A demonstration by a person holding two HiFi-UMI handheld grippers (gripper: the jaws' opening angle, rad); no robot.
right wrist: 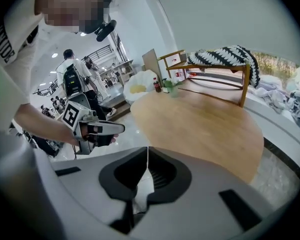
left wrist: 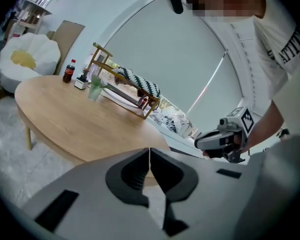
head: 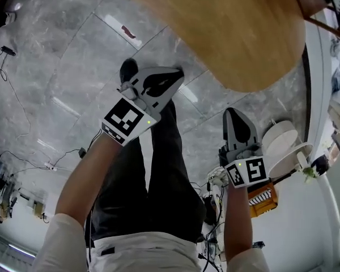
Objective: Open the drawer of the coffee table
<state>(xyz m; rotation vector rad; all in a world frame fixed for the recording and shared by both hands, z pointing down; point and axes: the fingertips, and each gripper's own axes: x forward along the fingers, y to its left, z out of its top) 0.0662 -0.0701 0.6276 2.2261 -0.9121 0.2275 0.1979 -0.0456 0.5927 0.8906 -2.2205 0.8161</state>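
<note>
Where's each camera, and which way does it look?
Head view: on the person's head, facing down at the floor; shows arms, legs, left claw, right claw.
Left gripper view: on the left claw, looking along its shut jaws at the wooden table; shows chest, right arm.
Right gripper view: on the right claw, facing the table; shows left arm.
Shared: both gripper views see the table and bottle.

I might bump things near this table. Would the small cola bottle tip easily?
Probably: the cola bottle stands upright, tall and narrow, so a knock likely topples it. Being round, it may then roll on the smooth wooden table. Its dark fill suggests some weight.
</note>
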